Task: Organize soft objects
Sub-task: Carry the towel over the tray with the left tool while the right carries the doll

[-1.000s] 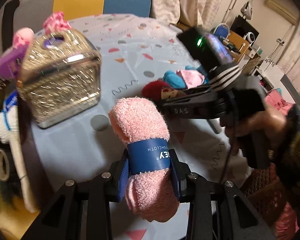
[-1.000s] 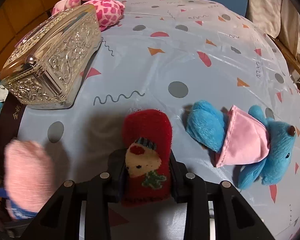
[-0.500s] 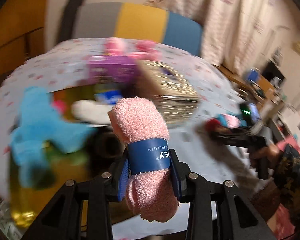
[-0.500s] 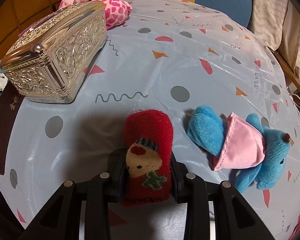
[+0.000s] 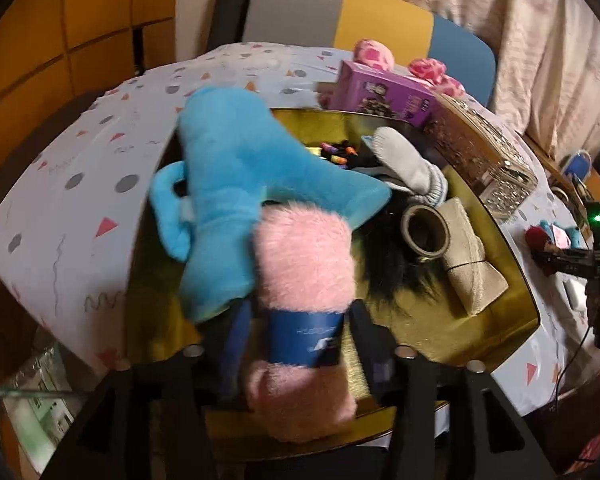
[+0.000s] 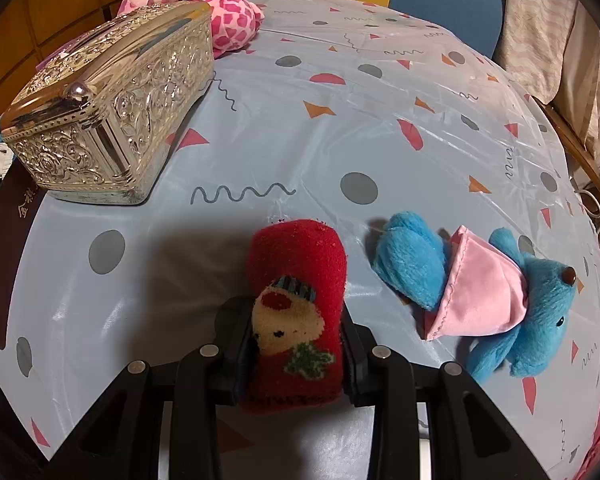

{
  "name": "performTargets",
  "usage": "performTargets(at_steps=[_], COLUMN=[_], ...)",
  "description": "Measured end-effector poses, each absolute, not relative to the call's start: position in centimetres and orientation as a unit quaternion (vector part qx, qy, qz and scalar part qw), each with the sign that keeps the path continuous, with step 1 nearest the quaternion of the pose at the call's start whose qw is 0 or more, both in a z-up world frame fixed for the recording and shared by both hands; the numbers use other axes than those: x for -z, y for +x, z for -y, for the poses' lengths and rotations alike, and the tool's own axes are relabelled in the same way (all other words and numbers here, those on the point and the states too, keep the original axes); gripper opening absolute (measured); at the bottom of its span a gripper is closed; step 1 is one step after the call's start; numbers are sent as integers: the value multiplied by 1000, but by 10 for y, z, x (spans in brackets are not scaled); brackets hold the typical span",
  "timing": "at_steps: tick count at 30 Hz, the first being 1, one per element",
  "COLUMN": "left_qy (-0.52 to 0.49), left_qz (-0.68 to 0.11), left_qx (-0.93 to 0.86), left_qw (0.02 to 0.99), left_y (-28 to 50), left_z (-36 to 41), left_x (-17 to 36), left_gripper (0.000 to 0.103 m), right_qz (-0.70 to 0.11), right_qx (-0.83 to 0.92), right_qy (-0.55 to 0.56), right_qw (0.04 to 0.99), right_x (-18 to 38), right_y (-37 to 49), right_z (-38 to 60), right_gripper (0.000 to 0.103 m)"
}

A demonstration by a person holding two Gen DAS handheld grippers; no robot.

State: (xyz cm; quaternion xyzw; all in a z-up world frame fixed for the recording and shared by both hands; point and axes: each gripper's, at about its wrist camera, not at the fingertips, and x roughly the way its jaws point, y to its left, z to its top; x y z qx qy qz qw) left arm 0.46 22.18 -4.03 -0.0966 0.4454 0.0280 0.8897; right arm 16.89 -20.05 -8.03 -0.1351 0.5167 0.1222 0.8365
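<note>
In the left wrist view my left gripper (image 5: pixel 300 332) is shut on a rolled pink washcloth (image 5: pixel 304 264) with a blue paper band. It holds the roll over a gold tray (image 5: pixel 496 320) that holds a blue plush (image 5: pixel 236 176), a white sock (image 5: pixel 404 164), black fur and a beige roll (image 5: pixel 470 256). In the right wrist view my right gripper (image 6: pixel 296 344) is shut on a rolled red Christmas sock (image 6: pixel 296 280), low over the tablecloth. A blue teddy with a pink cloth (image 6: pixel 484 292) lies to its right.
A silver ornate box (image 6: pixel 112 116) stands left on the table, also in the left wrist view (image 5: pixel 484 152). A pink spotted plush (image 6: pixel 220 12) lies behind it. A purple box (image 5: pixel 384 92) stands beside the tray. A tape ring (image 5: pixel 424 228) lies in the tray.
My left gripper has swung left with the pink washcloth, from over the table to over the gold tray. My right gripper still holds the red sock, hardly moved.
</note>
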Motion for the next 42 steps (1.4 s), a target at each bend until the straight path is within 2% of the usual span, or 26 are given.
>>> performTargets(at_steps=[12, 15, 21, 25, 42], left_qy=[-121, -122, -102, -89, -90], left_qz=[-418, -405, -382, -372, -368], left_qx=[-104, -118, -128, -129, -124], left_qw=[894, 898, 909, 915, 917], left_y=[1, 0, -2, -3, -3], left_z=[-230, -228, -220, -214, -214], left_x=[18, 10, -5, -12, -6], left_gripper=[59, 65, 67, 72, 72], right_qz=[-517, -517, -517, -520, -568], right_qx=[-119, -117, -111, -104, -88], right_qy=[-142, -149, -154, -154, -116], right_qw=[836, 835, 835, 833, 810], right_x=[81, 82, 82, 82, 74], right_y=[169, 168, 166, 165, 149], right_z=[200, 198, 197, 196, 182], right_gripper=[35, 34, 34, 34, 29])
